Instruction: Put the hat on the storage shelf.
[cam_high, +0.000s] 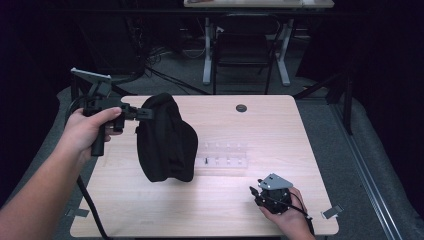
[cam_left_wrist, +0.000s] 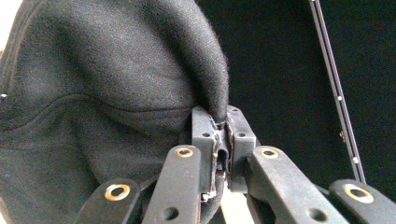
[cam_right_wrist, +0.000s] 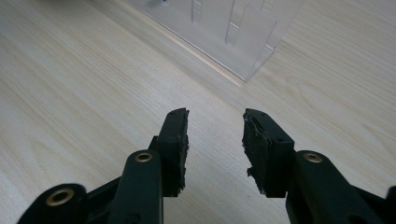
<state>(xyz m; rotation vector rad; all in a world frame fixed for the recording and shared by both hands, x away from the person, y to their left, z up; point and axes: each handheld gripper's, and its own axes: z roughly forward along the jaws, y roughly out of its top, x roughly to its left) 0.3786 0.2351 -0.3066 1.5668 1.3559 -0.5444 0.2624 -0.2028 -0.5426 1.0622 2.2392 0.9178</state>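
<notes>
Black fabric: your left gripper (cam_left_wrist: 220, 140) has its jaws pressed together on a fold of the black garment (cam_left_wrist: 107, 93), pinching the cloth at its upper edge.
Left gripper, high view: you hold the left gripper (cam_high: 146, 114) raised at the table's left side, pointing right, with your left hand (cam_high: 90, 131) around its handle.
Garment position: the black garment (cam_high: 166, 140) hangs from that grip in a bunched, drooping mass; its lower end is at the table (cam_high: 210, 210), though you cannot tell whether it touches the wood.
Right gripper: your right gripper (cam_right_wrist: 215, 135) has its jaws parted with a clear gap and nothing between them.
Right gripper, high view: your right gripper (cam_high: 254, 192) sits low near the table's front right corner, in your right hand (cam_high: 286, 217), well apart from the garment.
Ahead of the right gripper: a clear plastic rack (cam_right_wrist: 233, 32) stands on the pale wood.
Rack, high view: the clear plastic rack (cam_high: 223, 155) lies just right of the garment.
</notes>
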